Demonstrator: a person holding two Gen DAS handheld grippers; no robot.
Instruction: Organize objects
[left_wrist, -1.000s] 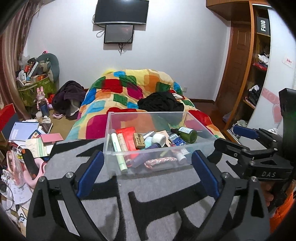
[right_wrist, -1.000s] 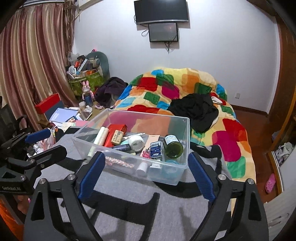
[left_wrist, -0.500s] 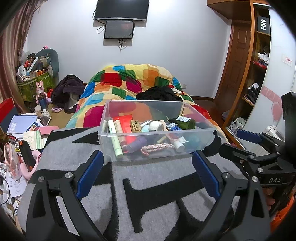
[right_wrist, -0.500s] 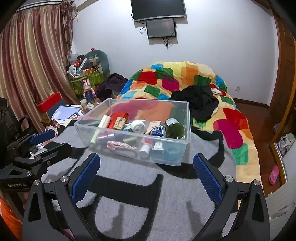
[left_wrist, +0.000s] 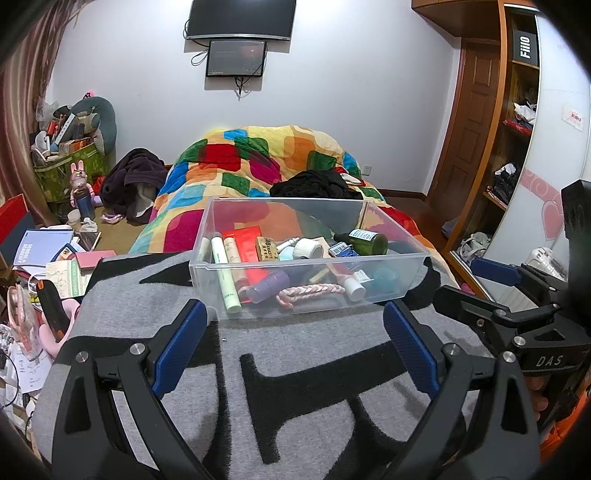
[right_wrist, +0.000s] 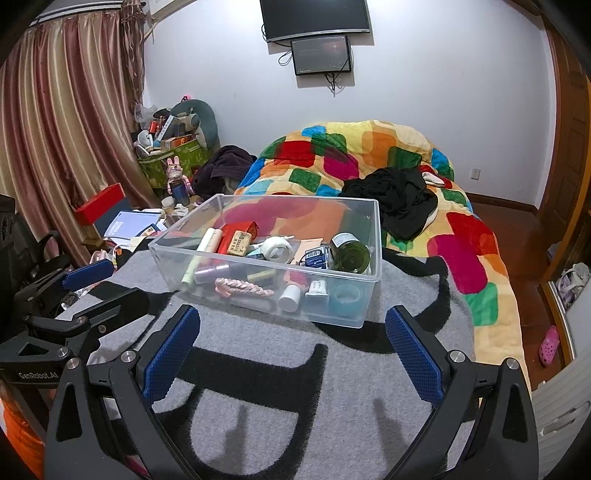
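A clear plastic bin (left_wrist: 413, 254) (right_wrist: 375, 236) stands on a grey and black blanket (left_wrist: 295, 369) (right_wrist: 280, 384). It holds several small items: a green bottle (left_wrist: 364, 242) (right_wrist: 349, 253), a tape roll (left_wrist: 308, 248) (right_wrist: 277, 248), a pink braided cord (left_wrist: 310, 291) (right_wrist: 243, 287), tubes and a red packet (left_wrist: 243, 240). My left gripper (left_wrist: 291, 345) is open and empty, just short of the bin's near wall. My right gripper (right_wrist: 291, 352) is open and empty, also short of the bin. Each gripper shows at the side of the other's view.
A colourful quilt (left_wrist: 266, 166) (right_wrist: 369, 151) with black clothing (right_wrist: 399, 199) covers the bed behind the bin. Books, papers and boxes (left_wrist: 48, 247) clutter the floor at left. A wardrobe (left_wrist: 517, 147) stands at right.
Both grippers have pulled back a little from the bin and tilted, so more blanket shows in front. Both stay open and empty. The bin has not moved.
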